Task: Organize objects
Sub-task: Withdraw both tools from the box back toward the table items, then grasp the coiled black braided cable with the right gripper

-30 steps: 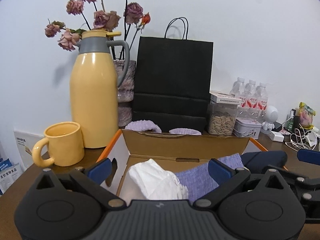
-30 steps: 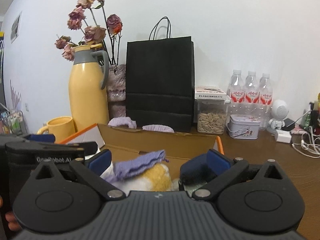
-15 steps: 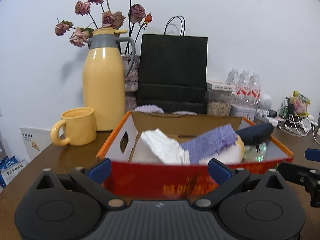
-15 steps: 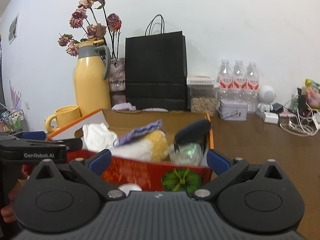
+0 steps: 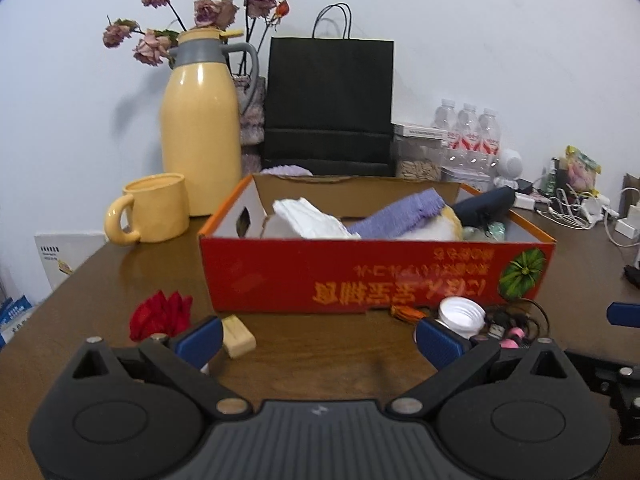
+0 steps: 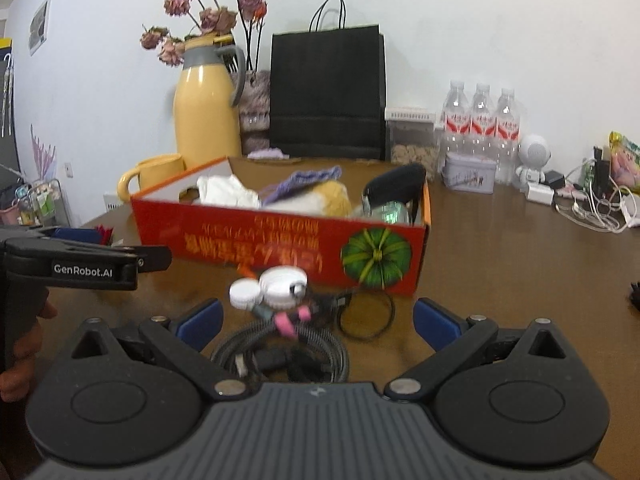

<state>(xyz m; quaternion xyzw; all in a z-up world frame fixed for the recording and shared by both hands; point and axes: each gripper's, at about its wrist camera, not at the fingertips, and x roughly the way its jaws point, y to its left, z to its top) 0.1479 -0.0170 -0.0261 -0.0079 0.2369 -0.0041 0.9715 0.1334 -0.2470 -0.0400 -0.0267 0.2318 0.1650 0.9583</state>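
Note:
A red cardboard box (image 5: 376,276) (image 6: 280,248) stands on the brown table, holding a white cloth (image 5: 308,220), a purple cloth (image 5: 404,212), a yellow plush and a black pouch (image 6: 394,186). In front of it lie a red flower (image 5: 160,314), a beige block (image 5: 238,336), a white jar (image 5: 460,316) (image 6: 282,282) with its lid (image 6: 244,294), and coiled black cables (image 6: 280,356). My left gripper (image 5: 318,340) is open, empty, short of the box. Open as well, my right gripper (image 6: 316,318) hovers over the cables.
Behind the box stand a yellow thermos (image 5: 200,136), a yellow mug (image 5: 154,208), dried flowers, a black paper bag (image 5: 330,104), a seed jar, water bottles (image 6: 482,120) and a tin. Chargers and wires (image 6: 592,204) clutter the right side. A hand holds the left gripper's handle.
Both grippers have pulled back from over the box toward the table's near edge. The box's red front and the small items before it have come into view.

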